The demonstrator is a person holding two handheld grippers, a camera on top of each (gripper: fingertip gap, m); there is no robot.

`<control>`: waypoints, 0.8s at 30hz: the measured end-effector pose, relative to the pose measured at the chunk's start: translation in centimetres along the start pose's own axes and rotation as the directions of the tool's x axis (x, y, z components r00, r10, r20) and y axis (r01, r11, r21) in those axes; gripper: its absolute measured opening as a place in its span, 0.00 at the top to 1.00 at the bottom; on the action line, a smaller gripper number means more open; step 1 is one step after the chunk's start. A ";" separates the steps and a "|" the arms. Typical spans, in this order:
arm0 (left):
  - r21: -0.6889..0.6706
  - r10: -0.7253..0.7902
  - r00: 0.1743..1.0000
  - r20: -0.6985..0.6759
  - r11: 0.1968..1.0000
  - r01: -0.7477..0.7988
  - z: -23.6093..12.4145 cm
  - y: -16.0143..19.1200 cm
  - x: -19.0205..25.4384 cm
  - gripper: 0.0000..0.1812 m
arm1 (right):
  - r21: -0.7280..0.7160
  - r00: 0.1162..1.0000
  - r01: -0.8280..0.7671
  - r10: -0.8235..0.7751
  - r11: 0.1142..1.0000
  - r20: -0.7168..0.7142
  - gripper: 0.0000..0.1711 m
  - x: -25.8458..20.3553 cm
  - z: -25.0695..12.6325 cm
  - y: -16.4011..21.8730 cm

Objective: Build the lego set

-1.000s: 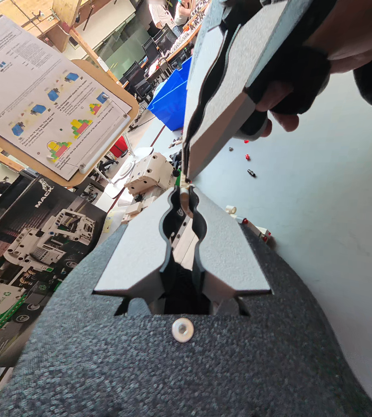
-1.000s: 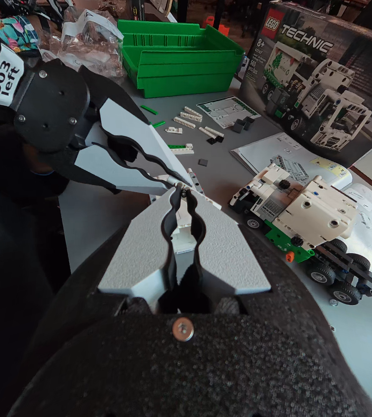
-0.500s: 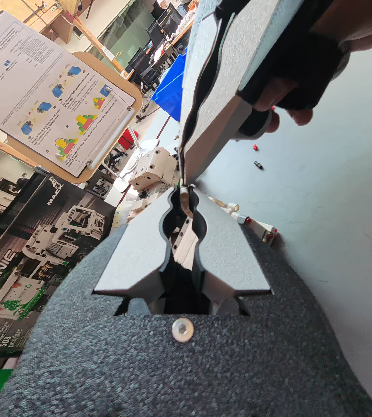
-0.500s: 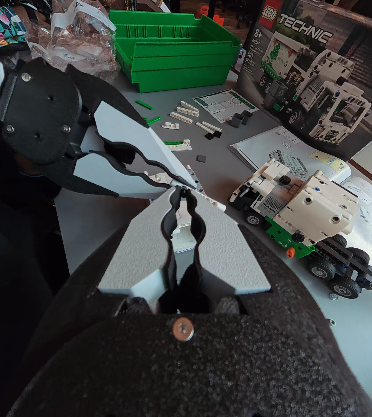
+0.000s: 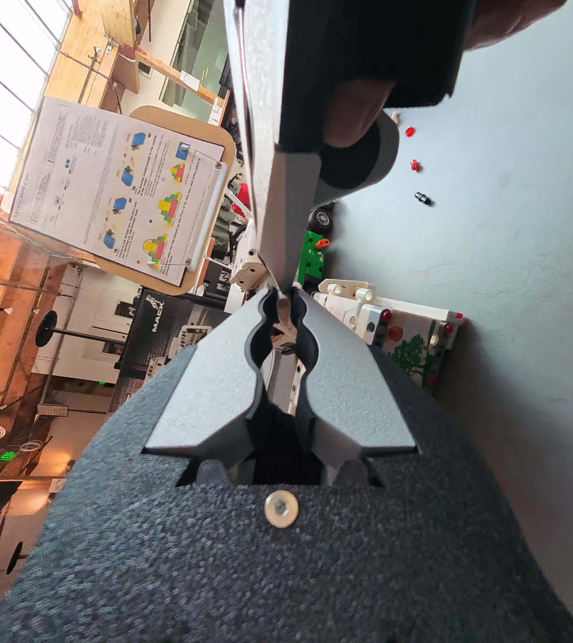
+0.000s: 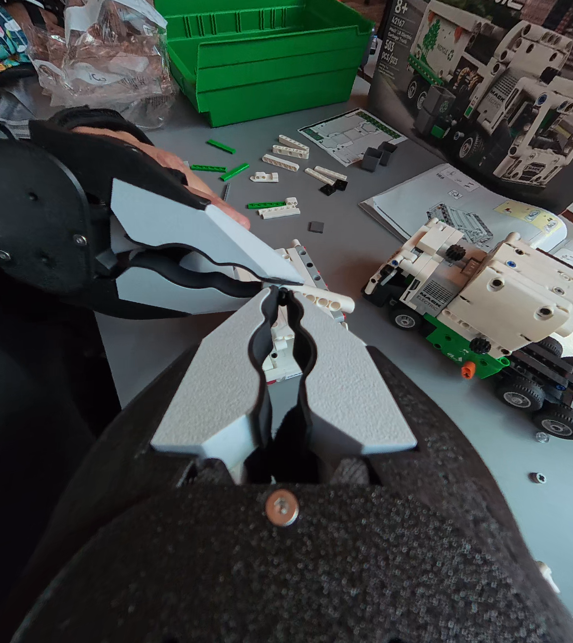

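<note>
Both tools stay pinched tip-to-tip; white beam (image 6: 327,300) now juts out.

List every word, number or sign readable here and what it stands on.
I will not quote writing; these things bear it.
Set box: large print and figures on its dark front.
Truck model: small print on the cab's grey panel.
Instruction booklet: page figures, too small to read.
Clipboard sheet: printed lines, mostly too small.
Clear bags: handwritten marks.
</note>
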State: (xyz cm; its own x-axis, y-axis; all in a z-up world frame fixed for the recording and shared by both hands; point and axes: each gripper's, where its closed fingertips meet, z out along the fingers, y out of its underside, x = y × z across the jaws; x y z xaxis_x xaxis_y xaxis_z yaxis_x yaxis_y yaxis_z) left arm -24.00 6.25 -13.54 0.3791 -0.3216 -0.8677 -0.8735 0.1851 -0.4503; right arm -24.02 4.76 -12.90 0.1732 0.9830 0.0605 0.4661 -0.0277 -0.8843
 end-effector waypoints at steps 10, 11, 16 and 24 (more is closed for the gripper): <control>0.045 -0.230 0.971 -0.069 0.971 0.233 0.4 0.1 -0.3 0.97 | 0.088 1.000 -0.002 0.002 0.996 0.011 0.95 0.4 -0.9 -1.0; 0.049 -0.221 0.973 -0.065 0.973 0.224 0.3 0.0 -0.3 0.97 | 0.083 1.000 0.007 -0.008 0.997 0.011 0.96 0.3 -0.8 -0.9; 0.047 -0.186 0.981 -0.058 0.981 0.189 0.3 -0.2 -0.2 0.97 | 0.064 0.999 0.040 -0.040 0.997 0.003 0.98 0.4 -0.6 -0.5; 0.038 -0.135 0.990 -0.048 0.990 0.137 0.2 -0.3 0.2 0.97 | 0.034 1.000 0.008 -0.009 0.999 0.027 0.99 0.2 -0.3 0.1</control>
State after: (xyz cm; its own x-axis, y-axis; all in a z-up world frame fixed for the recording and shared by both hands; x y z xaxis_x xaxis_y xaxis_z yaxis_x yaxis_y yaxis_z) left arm -23.55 6.32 -13.65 0.4783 -0.3879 -0.7879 -0.8013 0.1745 -0.5723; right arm -23.65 4.88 -12.87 0.1452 0.9878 0.0562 0.4376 -0.0132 -0.8991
